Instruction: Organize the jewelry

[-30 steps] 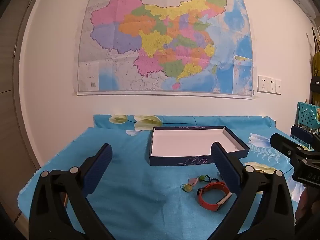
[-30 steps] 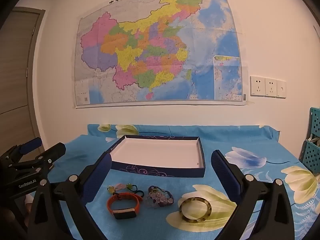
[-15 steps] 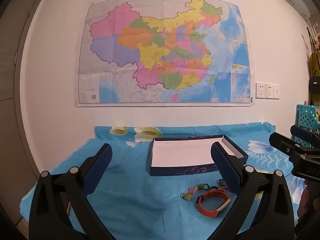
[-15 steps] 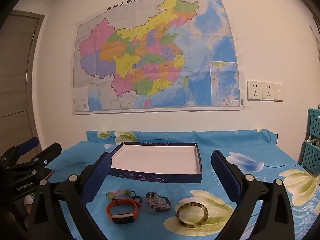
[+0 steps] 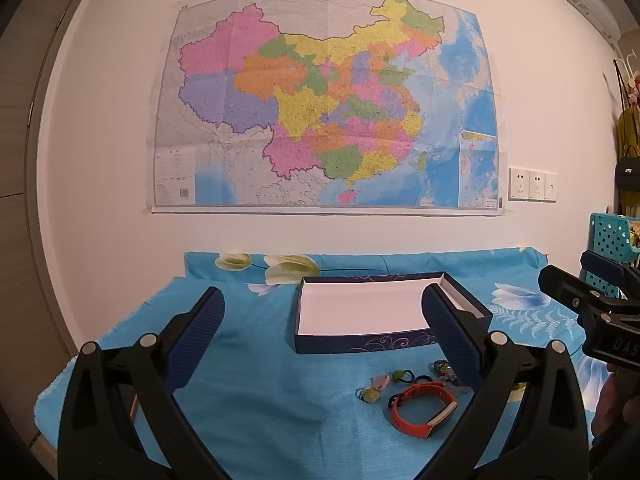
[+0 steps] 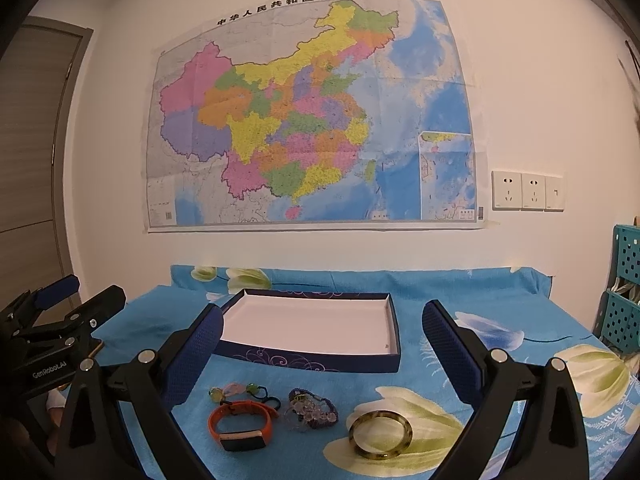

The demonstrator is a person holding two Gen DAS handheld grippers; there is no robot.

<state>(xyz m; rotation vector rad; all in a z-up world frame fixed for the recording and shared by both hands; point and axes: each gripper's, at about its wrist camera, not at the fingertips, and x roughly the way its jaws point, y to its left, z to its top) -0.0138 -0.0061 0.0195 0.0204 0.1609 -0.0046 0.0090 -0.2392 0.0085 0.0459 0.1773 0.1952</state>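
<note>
An open dark blue box with a white inside stands on the blue floral cloth; it also shows in the left wrist view. In front of it lie an orange wristband, a green and pink bead string, a purple bead bracelet and a brown bangle. The orange wristband and bead string show in the left wrist view too. My left gripper is open and empty, above the cloth. My right gripper is open and empty, above the jewelry.
A large map hangs on the white wall behind the table. Wall sockets sit to its right. A teal perforated rack stands at the right edge. A door is at the left.
Both views have tilted slightly upward and drawn back; the box and jewelry sit lower in the frames. Both grippers stay open and empty.
</note>
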